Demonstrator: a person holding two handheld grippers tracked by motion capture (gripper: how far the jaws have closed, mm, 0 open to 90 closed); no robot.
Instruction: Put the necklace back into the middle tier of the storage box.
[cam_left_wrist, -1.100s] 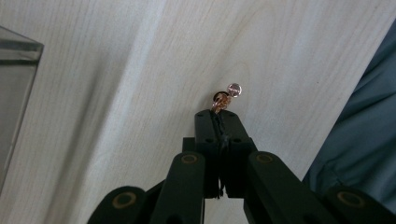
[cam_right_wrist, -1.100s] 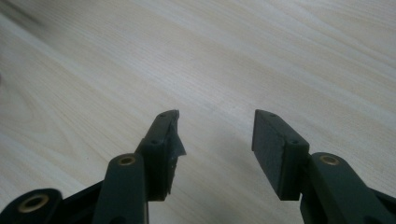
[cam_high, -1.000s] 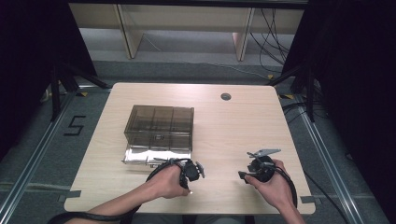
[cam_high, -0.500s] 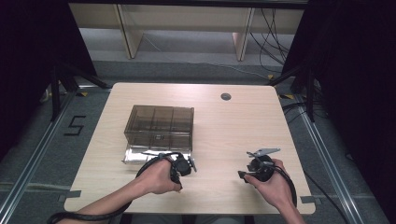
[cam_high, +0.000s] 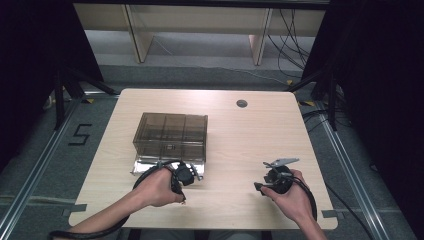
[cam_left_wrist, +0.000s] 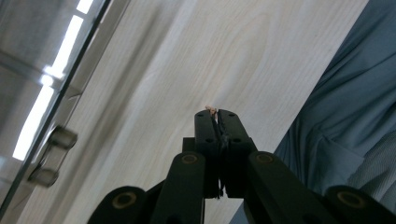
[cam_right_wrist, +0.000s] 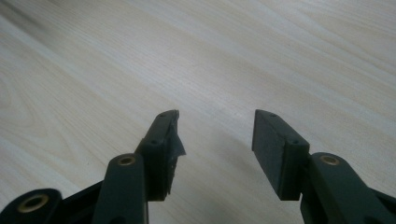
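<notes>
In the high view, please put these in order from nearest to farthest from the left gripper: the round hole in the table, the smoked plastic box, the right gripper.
1. Smoked plastic box, just beyond the left gripper.
2. Right gripper, across the near edge, at the right.
3. Round hole, at the far side, right of centre.

left tongs (cam_left_wrist: 215, 111): jaws pressed together, a tiny pale scrap pinched at the tips, too small to identify
left hand (cam_high: 159, 186): wrapped around the tongs body, forearm entering from bottom left, cable looping beside the wrist
right tongs (cam_right_wrist: 215, 122): jaws wide apart, nothing between them, pointing low and forward
right hand (cam_high: 289, 194): gripping the tongs body, forearm entering from bottom right
hands: well apart
</notes>
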